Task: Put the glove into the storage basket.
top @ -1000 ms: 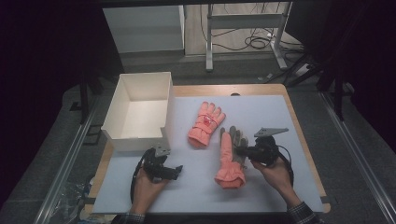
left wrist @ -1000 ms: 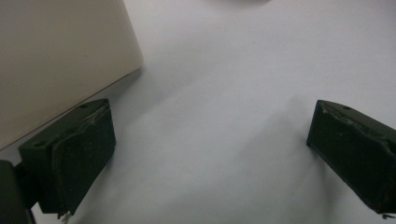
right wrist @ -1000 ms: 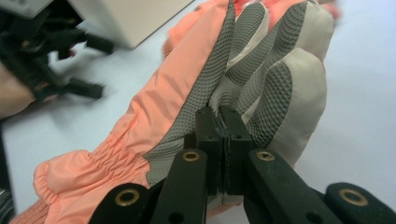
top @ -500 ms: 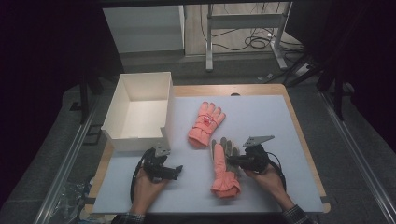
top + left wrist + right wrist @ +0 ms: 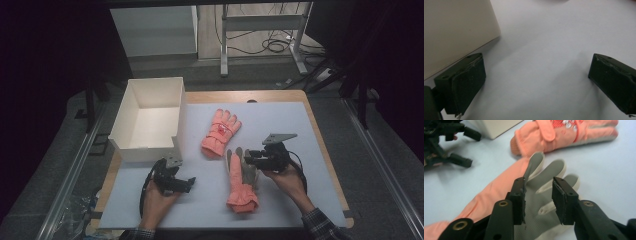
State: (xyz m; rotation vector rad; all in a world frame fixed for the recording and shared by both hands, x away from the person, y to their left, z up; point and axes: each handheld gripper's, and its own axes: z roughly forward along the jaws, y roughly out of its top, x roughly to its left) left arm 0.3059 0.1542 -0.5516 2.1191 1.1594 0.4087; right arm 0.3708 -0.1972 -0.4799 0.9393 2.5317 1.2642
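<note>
High view: two gloves on the white surface (image 5: 300, 150), one (image 5: 220, 133) back-up near the middle, fingers toward the far edge, just right of the box (image 5: 131, 148); the other (image 5: 240, 181) palm-up nearer the near edge, cuff toward the person, grey fingers toward the first glove's cuff. Well apart? No, near each other, not touching as far as can be told.

Right gripper (image 5: 255, 159) level over the grey fingers of the nearer glove. Right gripper view: jaws partway apart, just been opening, glove's palm (image 5: 541, 202) lying beneath and between them, pads not pressing on it. Looks like a release, glove freshly set down flat.

Left gripper (image 5: 186, 184) resting low near the near-left corner, just off the box's near wall. Left gripper view: jaws wide, nothing between, bare surface ahead, box wall (image 5: 456, 32) at upper left.

Judging progress: box empty, neither glove inside, neither glove stacked on the other. Nearer glove laid out, roughly in line with its partner. Probably left to do: pairing or matching the two, then moving them to the box, if that is the aim. Early to middle of the work at best.
</note>
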